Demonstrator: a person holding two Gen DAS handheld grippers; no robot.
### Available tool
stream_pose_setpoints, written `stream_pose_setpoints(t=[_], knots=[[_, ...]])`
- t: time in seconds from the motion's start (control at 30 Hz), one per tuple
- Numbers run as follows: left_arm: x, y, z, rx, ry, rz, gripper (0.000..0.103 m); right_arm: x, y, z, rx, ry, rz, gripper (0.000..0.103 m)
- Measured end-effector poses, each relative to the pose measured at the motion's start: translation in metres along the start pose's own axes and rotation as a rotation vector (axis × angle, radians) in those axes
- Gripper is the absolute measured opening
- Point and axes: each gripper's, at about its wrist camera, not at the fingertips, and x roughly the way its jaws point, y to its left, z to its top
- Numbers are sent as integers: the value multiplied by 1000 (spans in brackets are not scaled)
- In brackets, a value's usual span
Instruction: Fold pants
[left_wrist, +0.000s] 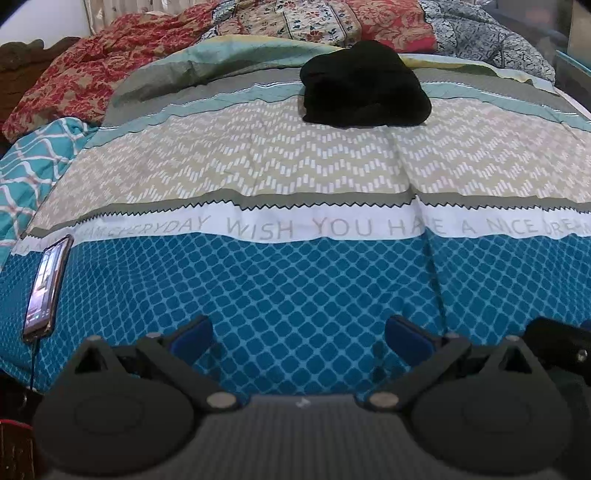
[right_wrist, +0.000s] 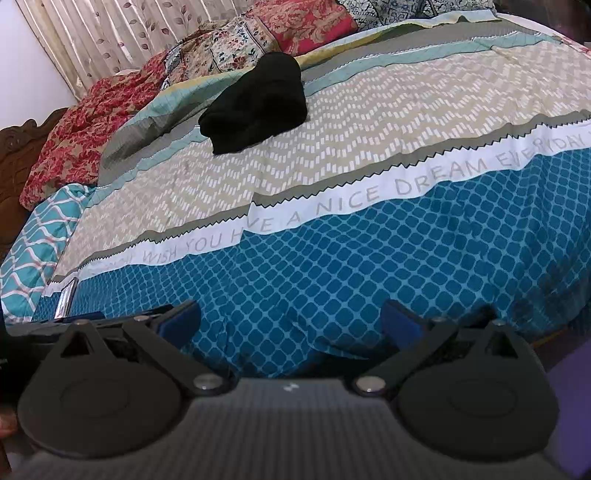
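Observation:
The black pants (left_wrist: 364, 86) lie in a compact folded bundle on the far part of the patterned bedspread (left_wrist: 295, 170); the right wrist view shows the pants (right_wrist: 258, 105) up and to the left. My left gripper (left_wrist: 298, 334) hovers open over the blue near edge of the bed, well short of the pants, holding nothing. My right gripper (right_wrist: 291, 321) is also open and empty above the same blue band, far from the bundle. Part of the right gripper's body (left_wrist: 557, 339) shows at the left view's right edge.
A phone (left_wrist: 46, 286) with a lit screen and a cable lies at the bed's near left corner. Red floral and patterned bedding (left_wrist: 110, 66) is heaped along the far side, below a curtain (right_wrist: 110, 33). A dark wooden headboard (right_wrist: 14, 158) stands left.

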Motion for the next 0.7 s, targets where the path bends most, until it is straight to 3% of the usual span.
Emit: stream_pose_setpoints(t=[0.7], knots=[[10, 3, -3, 10, 14, 42, 103, 5, -4, 0, 21, 30, 3, 103]])
